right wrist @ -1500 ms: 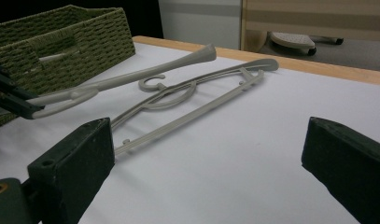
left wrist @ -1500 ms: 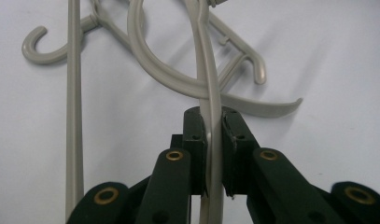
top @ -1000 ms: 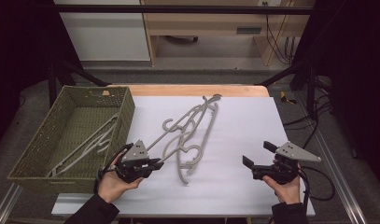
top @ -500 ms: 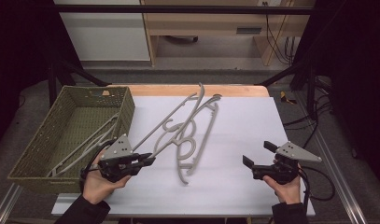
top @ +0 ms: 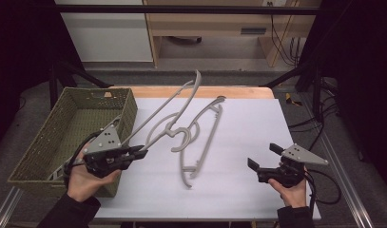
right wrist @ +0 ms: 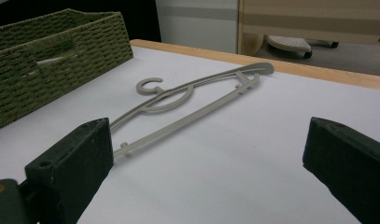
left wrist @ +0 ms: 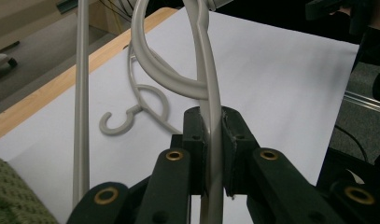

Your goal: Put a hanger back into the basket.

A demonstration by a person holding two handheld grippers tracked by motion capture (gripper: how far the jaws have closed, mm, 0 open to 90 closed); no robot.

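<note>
Gripping one grey hanger [top: 169, 107] by an end of its frame, the left gripper [top: 140, 153] is clamped tight on the plastic, and the hanger's long axis slants up and away from it toward the far edge of the counter [top: 248, 194], with the green basket [top: 41, 147] just to that gripper's left. A second hanger [top: 200, 142] lies flat, nearer the right gripper [top: 262, 156], whose jaws stand wide apart and empty. No brand, label or writing is legible.
</note>
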